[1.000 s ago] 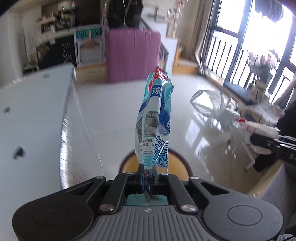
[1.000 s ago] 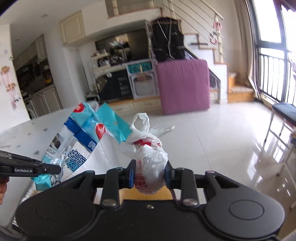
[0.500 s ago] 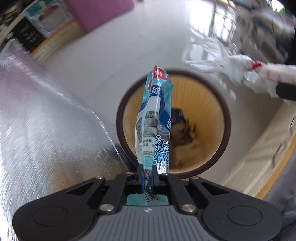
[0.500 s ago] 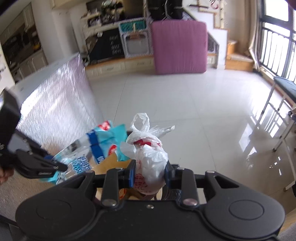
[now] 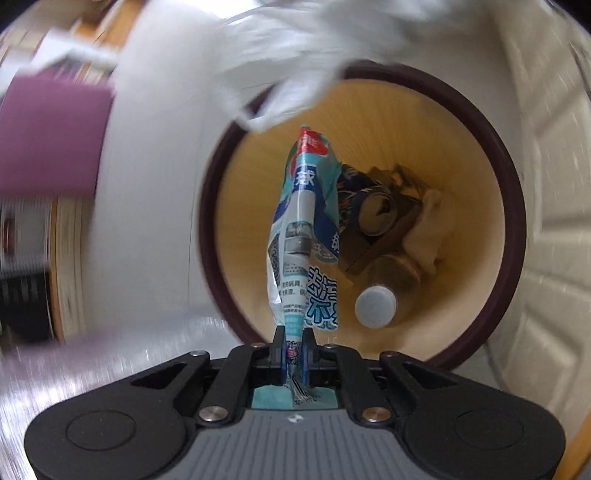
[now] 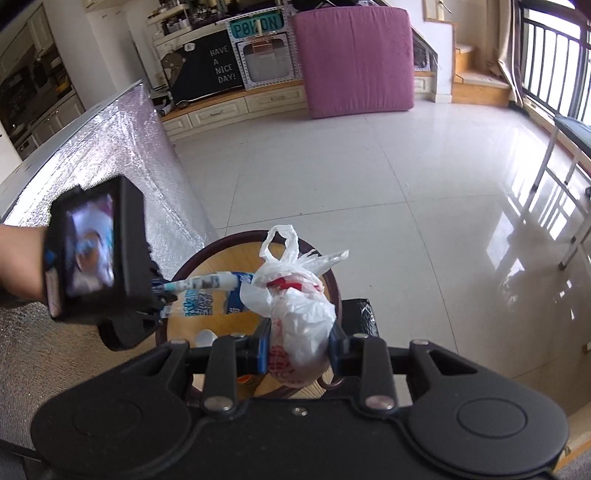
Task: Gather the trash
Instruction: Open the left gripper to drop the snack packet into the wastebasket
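Both loads hang over the bin (image 5: pixel 511 236), the left gripper (image 5: pixel 293 345) pinching a wrapper (image 5: pixel 303 236), the right gripper (image 6: pixel 299 345) clamping a knotted bag (image 6: pixel 295 306); releasing both looks next.

A black board (image 6: pixel 218 68) against the far wall reads "HAVE A NICE DAY!" in pale capitals. Above the neighbouring white framed cabinet, a teal sign (image 6: pixel 257 24) reads roughly "POWON", its middle letter partly covered. The blue-and-white wrapper (image 5: pixel 303 236) carries Chinese print, and the white plastic bag (image 6: pixel 295 306) red print, too crumpled to read.
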A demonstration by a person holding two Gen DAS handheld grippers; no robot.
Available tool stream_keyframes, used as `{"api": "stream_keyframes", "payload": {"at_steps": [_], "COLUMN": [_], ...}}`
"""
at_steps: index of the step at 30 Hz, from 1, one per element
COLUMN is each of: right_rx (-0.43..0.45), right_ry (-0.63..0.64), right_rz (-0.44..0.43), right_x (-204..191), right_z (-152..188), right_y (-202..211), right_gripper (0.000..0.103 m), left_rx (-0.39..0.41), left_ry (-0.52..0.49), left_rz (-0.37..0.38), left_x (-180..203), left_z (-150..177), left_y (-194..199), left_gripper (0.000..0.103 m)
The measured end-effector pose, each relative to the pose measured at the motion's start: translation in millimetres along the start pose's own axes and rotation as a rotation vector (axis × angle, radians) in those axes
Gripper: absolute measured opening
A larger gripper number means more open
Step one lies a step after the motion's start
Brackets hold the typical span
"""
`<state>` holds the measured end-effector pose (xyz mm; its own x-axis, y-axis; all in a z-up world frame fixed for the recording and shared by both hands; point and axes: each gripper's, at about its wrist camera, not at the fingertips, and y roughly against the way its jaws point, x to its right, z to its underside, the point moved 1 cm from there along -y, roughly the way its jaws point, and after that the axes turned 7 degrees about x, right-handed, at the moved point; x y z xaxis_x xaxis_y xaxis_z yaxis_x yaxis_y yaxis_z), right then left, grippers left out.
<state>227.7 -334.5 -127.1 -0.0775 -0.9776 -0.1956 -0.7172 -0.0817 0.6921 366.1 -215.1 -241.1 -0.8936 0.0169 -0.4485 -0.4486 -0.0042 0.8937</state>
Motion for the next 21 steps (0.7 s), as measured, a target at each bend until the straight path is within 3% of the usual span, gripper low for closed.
{"api": "stream_keyframes", "payload": {"at_steps": [5,9,16,21], "right_rx": [0.007,0.026,0.005,-0.063], "right_ry": [-0.044,-0.093,-0.107,-0.112], "right_rz": [0.004,0.0,-0.064,-0.093], "right_x": [7.6,10.7,7.8,5.2], "right_z": [0.7,-0.8,-0.6,4.4], "right_y": [-1.3,-1.0,-2.8,-19.1], "right_gripper": [0.031,0.031,0.031,0.031], "left_rx": [0.131,0.213,0.216,0.288], "left_ry": [-0.089,-0.263,-0.566,-0.635], "left_rz": [0.018,-0.052,-0.095,-0.139], "left_x": [15.5,34.7,71.5,70.9], "left_z": [-8.1,-3.4,22.3,12.5], "left_y": [8.2,25.3,25.8,10.1], "left_gripper": [0.008,0.008,0.008,0.008]}}
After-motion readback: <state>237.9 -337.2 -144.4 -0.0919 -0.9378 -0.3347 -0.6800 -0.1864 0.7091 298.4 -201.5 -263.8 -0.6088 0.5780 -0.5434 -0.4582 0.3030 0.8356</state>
